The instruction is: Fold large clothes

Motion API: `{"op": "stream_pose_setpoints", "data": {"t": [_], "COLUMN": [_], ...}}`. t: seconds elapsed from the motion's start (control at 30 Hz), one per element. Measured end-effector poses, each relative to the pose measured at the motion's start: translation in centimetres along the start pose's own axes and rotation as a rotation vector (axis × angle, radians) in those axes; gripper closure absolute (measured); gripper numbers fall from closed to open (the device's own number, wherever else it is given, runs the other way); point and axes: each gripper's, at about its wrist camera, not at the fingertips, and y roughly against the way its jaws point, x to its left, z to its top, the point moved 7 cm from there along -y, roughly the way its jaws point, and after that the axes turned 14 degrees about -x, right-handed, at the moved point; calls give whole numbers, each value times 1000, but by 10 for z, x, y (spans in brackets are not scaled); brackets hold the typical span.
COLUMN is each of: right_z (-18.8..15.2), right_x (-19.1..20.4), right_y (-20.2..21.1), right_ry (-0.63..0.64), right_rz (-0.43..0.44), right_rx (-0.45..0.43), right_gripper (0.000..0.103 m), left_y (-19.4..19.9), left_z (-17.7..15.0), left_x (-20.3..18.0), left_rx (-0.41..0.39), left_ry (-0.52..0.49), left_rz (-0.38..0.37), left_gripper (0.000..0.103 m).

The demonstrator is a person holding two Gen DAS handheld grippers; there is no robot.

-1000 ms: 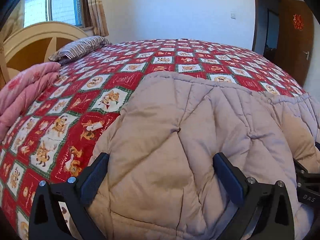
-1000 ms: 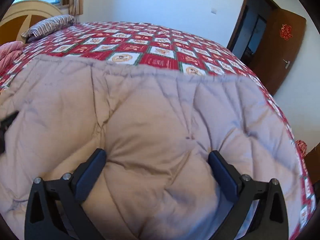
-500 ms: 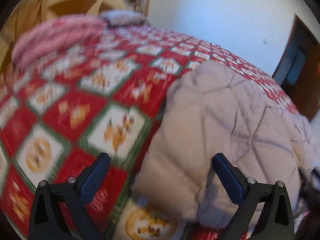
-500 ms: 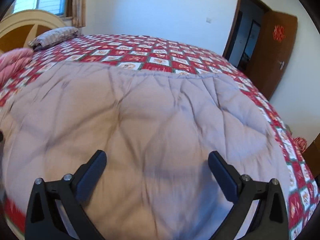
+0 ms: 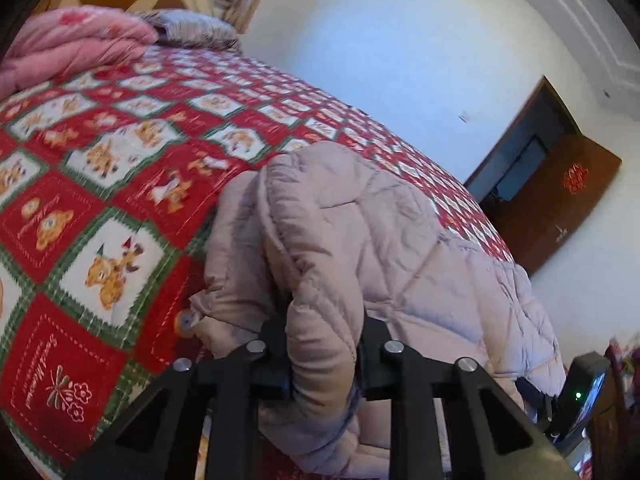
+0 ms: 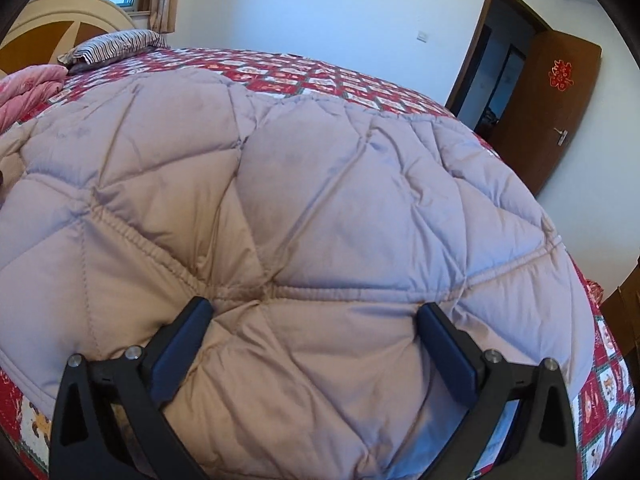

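Note:
A large beige quilted coat [image 5: 380, 240] lies spread on the bed's red patterned cover [image 5: 100, 160]. My left gripper [image 5: 324, 344] is at the coat's left edge. Its jaws are closing, and a thick fold of that padded edge is pinched between the pads and bulges up out of them. In the right wrist view the coat [image 6: 320, 160] fills most of the picture. My right gripper [image 6: 314, 312] stands open just over the middle of it, fingers wide apart with nothing gripped between them.
A folded pink quilt [image 5: 72, 44] and a striped pillow [image 6: 116, 46] lie at the head of the bed, by the wooden headboard [image 6: 60, 20]. A brown door [image 6: 560, 100] stands open at the far right. Bare bed cover [image 6: 320, 76] lies beyond the coat.
My left gripper has slid to the coat's left edge, rolled, and gone from wide open to clamped on a fold of it. The right gripper has shifted a little over the coat and stays open.

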Motion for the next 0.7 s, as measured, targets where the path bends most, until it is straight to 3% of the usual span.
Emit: {"op": "stream_pose_setpoints", "data": {"t": [0.13,0.23,0.43,0.7], "right_z": [-1,-3,-4,-6], "right_x": [0,4,22,64], "right_y": [0,2,11,33], "right_ry": [11,17,49,56], "right_rz": [-6,-20,-62,-38], "right_rx": [4,12,10,-7], "right_gripper": [0,0,4,5], "left_y": [15,27,38,80], "left_z": [8,19,25,53], "left_x": [-4,17,51,85], "left_rx": [-50,-87,-79,-150], "left_ry": [-38,-3,82,148], "left_rz": [-1,7,-19,-11], "left_gripper": [89,90,90,90]}}
